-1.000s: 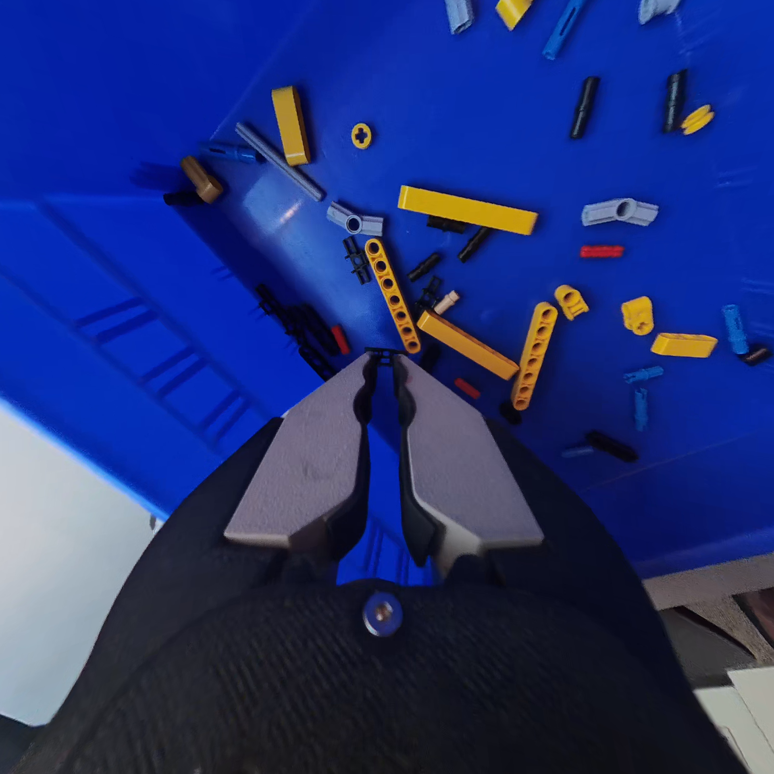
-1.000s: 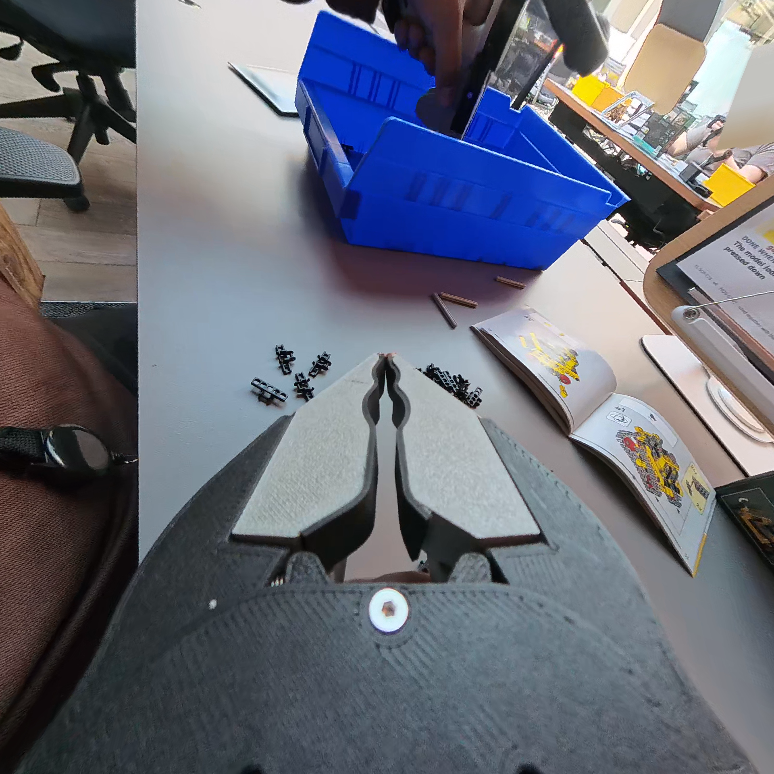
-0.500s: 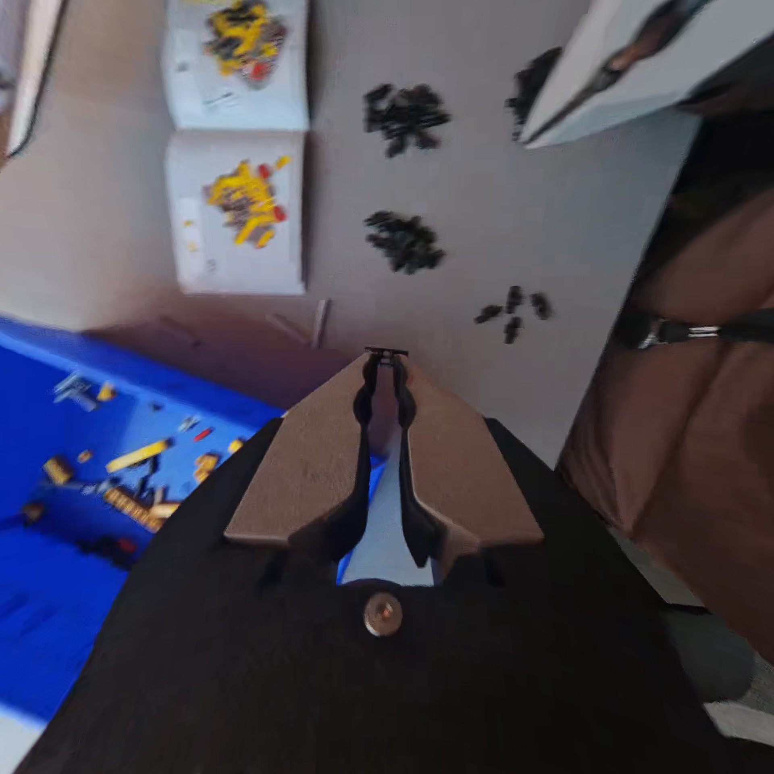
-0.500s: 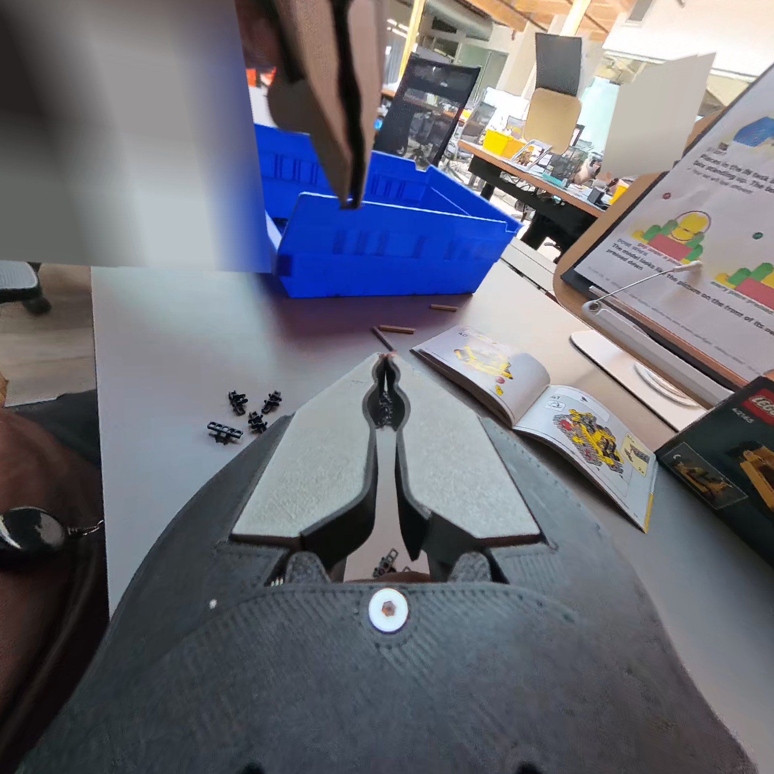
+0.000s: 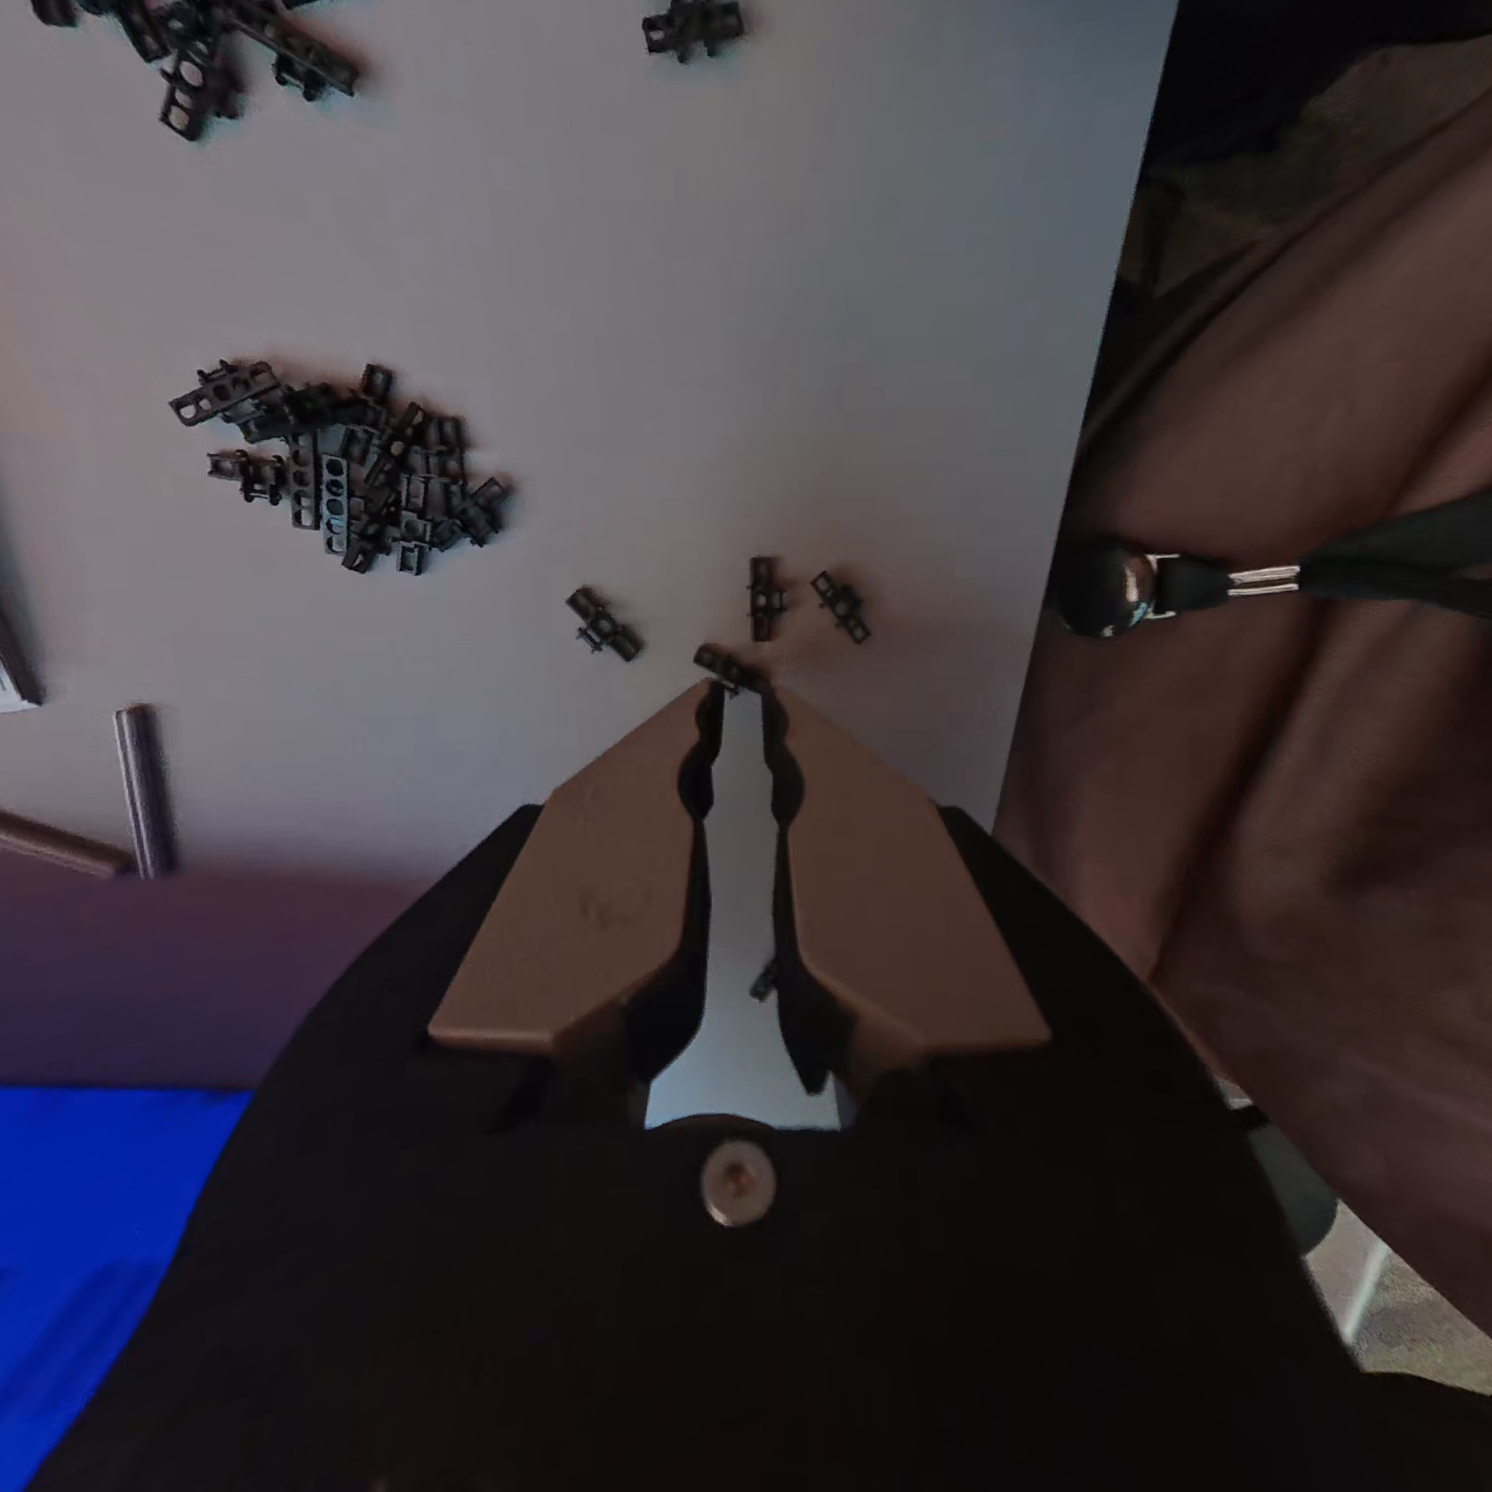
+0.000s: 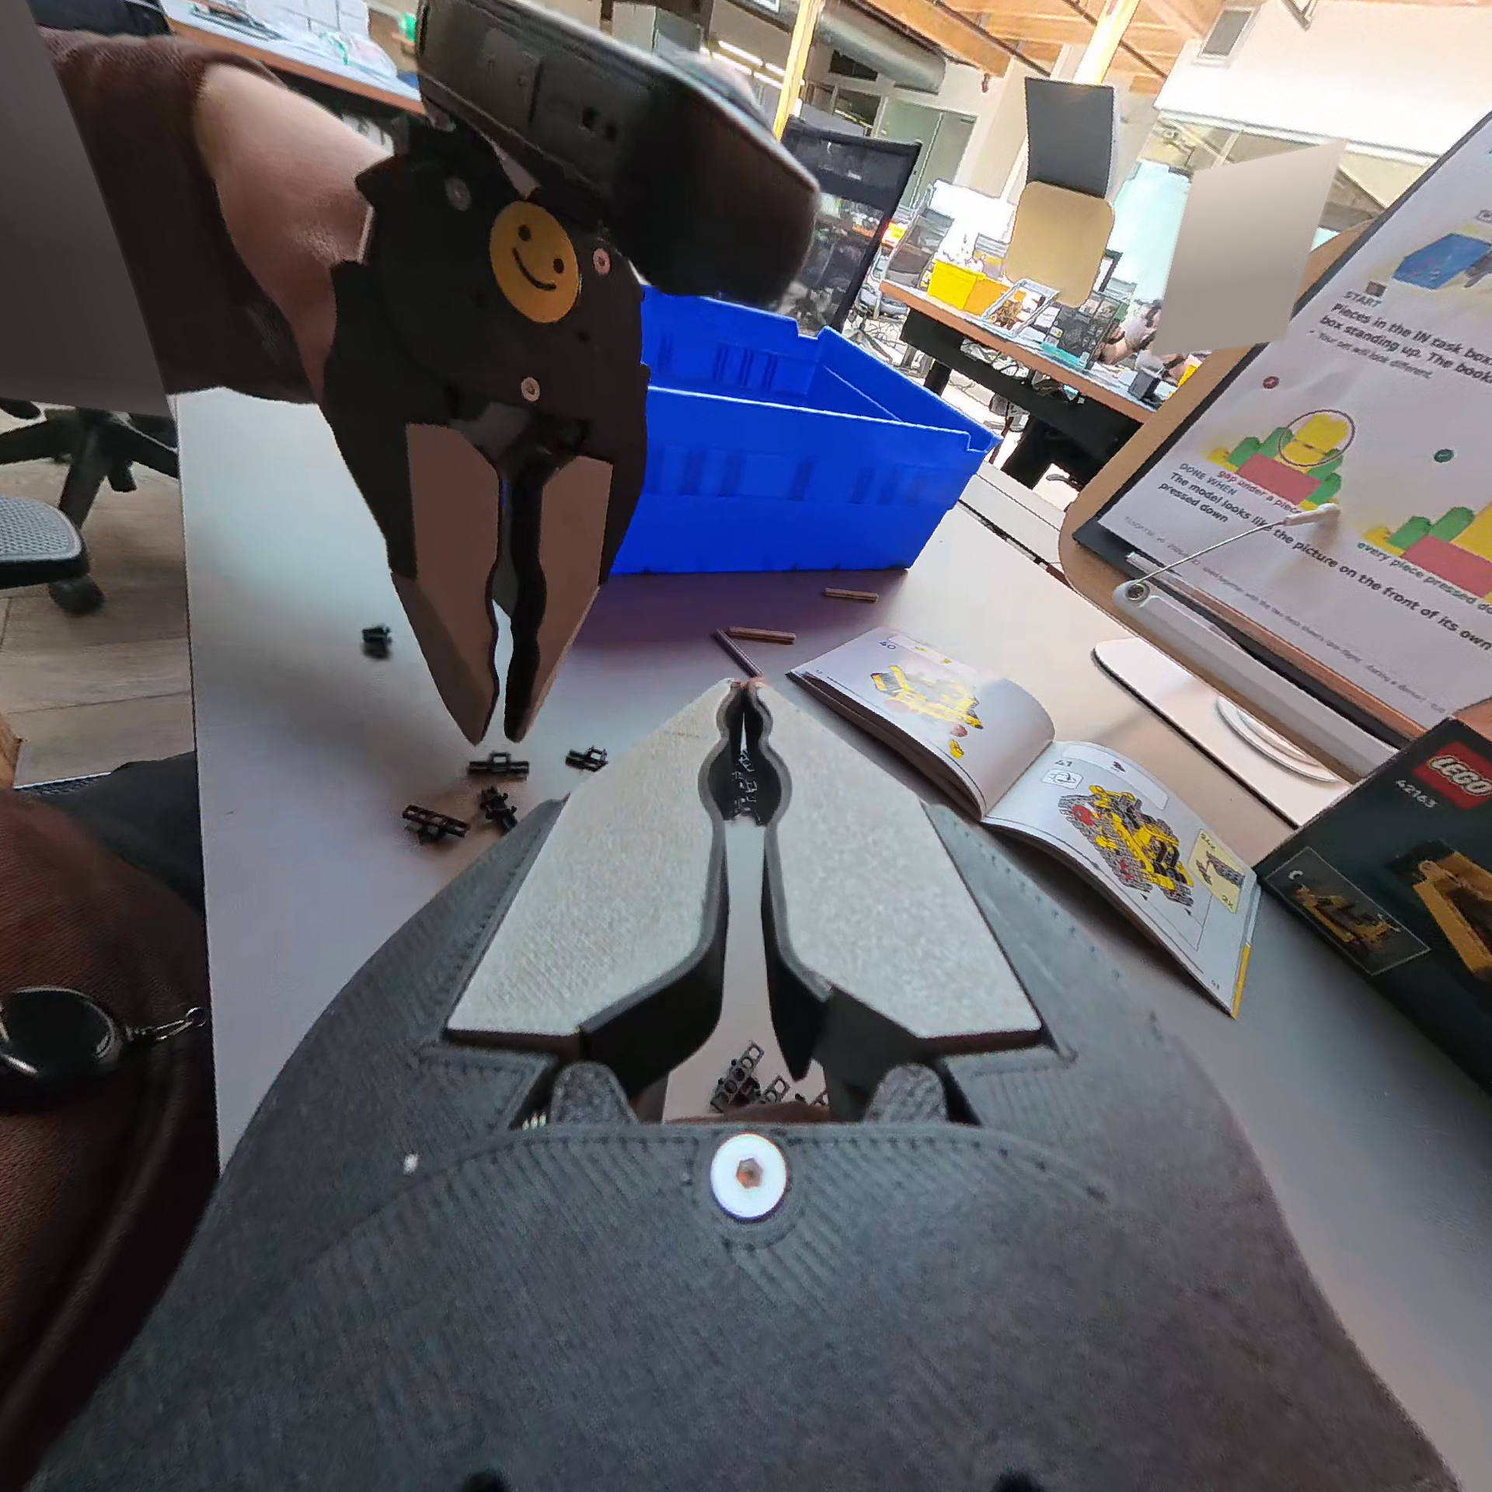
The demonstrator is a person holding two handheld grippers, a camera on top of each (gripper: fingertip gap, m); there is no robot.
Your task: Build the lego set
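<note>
Small black track links (image 5: 604, 622) lie loose on the grey table (image 5: 646, 323); they also show in the right wrist view (image 6: 436, 822). My left gripper (image 5: 736, 686) hangs just above them, jaws a narrow gap apart, with one link (image 5: 727, 664) right at the fingertips. In the right wrist view the left gripper (image 6: 496, 731) shows nothing between its tips. One more link (image 6: 374, 638) lies apart, toward the blue bin (image 6: 791, 484). My right gripper (image 6: 744, 686) is shut, low over the table, with a tiny tan speck at its tips.
A pile of black links (image 5: 355, 476) lies left of the loose ones. Brown axles (image 6: 759, 635) lie before the bin. An open instruction booklet (image 6: 1009, 775), the set's box (image 6: 1389, 888) and a stand with a sheet (image 6: 1332, 484) are to the right. A person's brown sleeve (image 5: 1292, 727) borders the table edge.
My left gripper left the blue bin, swung over the table and came down onto the loose links. A link now lies alone toward the bin. The right gripper tilted up slightly.
</note>
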